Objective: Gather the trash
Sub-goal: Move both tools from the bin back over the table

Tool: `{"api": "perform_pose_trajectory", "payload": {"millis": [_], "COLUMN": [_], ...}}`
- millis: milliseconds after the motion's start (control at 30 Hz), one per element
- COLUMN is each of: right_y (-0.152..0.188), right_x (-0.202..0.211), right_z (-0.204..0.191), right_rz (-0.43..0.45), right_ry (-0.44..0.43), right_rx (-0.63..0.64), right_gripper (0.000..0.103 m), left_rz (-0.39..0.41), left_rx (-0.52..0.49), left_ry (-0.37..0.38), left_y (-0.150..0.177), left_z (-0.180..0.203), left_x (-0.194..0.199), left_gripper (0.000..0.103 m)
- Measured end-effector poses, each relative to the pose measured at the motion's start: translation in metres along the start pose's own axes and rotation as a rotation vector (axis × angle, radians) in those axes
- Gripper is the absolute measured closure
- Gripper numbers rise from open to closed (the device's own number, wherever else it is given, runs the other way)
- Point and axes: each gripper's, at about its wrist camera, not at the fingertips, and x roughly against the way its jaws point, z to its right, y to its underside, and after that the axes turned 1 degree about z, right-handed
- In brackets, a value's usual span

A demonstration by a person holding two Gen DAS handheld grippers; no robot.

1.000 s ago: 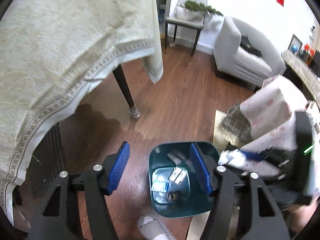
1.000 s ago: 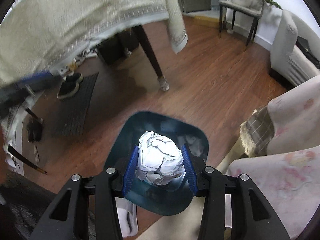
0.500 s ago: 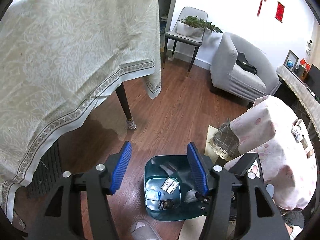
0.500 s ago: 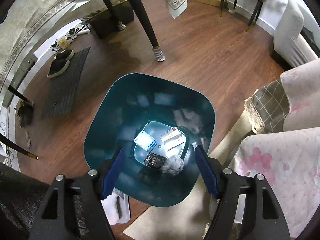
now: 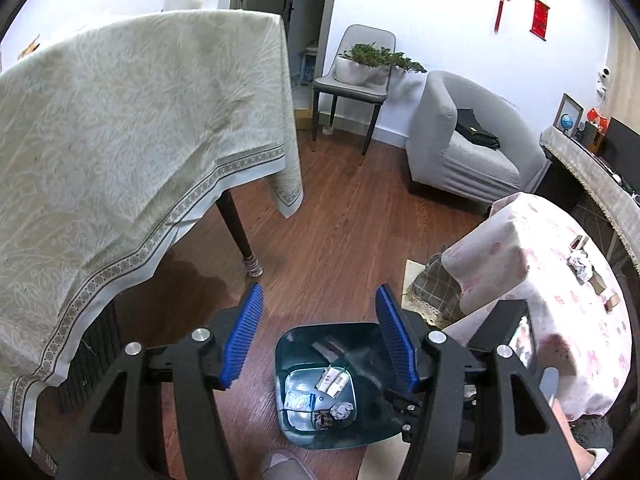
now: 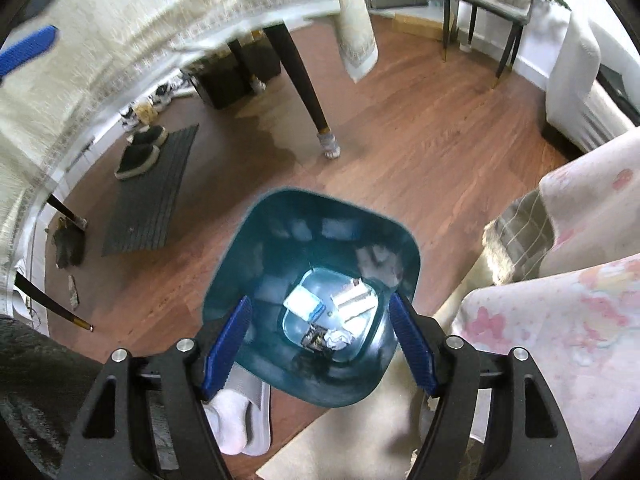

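A dark teal trash bin [image 6: 256, 236] stands on the wood floor; it also shows in the left wrist view [image 5: 292, 344]. At its bottom lie a crumpled white paper ball [image 6: 338, 338], small packets [image 6: 354, 298] and a dark wrapper. My right gripper [image 6: 318, 338] is open and empty just above the bin. My left gripper [image 5: 318, 336] is open and empty, higher above the bin. More crumpled paper [image 5: 580, 266] and small scraps lie on the pink-covered table [image 5: 532, 240] at right.
A table with a cream cloth [image 5: 120, 140] and a dark leg [image 5: 238, 232] stands at left. A grey armchair [image 5: 460, 148] and a chair with a plant [image 5: 360, 76] stand behind. A dark mat [image 6: 154, 196] with slippers lies left. My slippered foot [image 6: 240, 424] stands beside the bin.
My right gripper opened and dropped the crumpled paper ball into the bin, then pulled back a little. My left gripper rose and tilted up, showing more of the room.
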Motion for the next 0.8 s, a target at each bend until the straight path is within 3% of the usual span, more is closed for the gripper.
{"api": "perform_pose_trajectory", "payload": {"millis": [333,800], "right_y": [-0.002,0.031], "right_x": [0.089,0.162], "right_z": [0.024,0.095], "right_rz": [0.175,0.277], "right_ry": [0.030,0.130], "right_rx": [-0.022,-0.123], "right_gripper": [0.031,0.031], "left_rz": [0.061,0.063], "left_rx": [-0.047,-0.130], "left_ry": [0.072,0.166], "left_y": [-0.014,-0.018], "left_z": [0.053,0.141], "left_x": [0.013,-0.001], "left_gripper": [0.034,0.029]}}
